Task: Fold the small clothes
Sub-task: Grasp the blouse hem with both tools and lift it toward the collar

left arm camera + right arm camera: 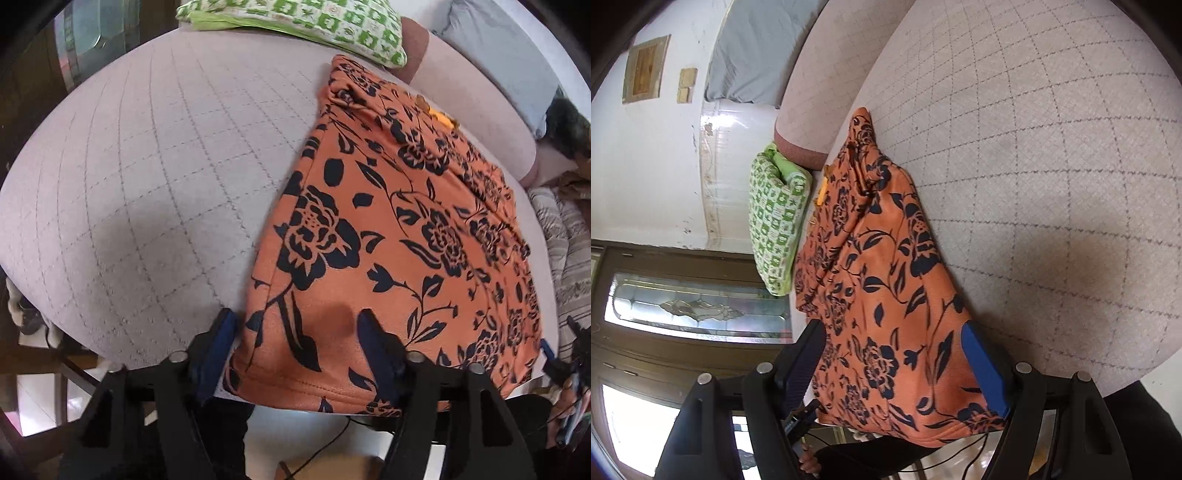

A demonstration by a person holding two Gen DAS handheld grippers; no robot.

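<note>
Pale quilted bedding point(147, 184), stitched in a diamond grid, fills most of what I see through both cameras, with a white wall and a dark wooden door with patterned glass point(694, 310) behind it. On that bedding lies the orange garment point(406, 229) with its black flower print, spread flat and reaching to the near edge, where its hem hangs slightly over. At the far side, just beside the garment's far end, sits a folded green and white checked cloth point(295, 26). My left gripper point(295, 328) stands with its blue pads apart, straddling the garment's near left corner; I see cloth between them, not pinched. My right gripper point(894, 347) is spread wide over the garment's near right corner, its blue pad point(982, 365) at the cloth's edge, not clamped.
</note>
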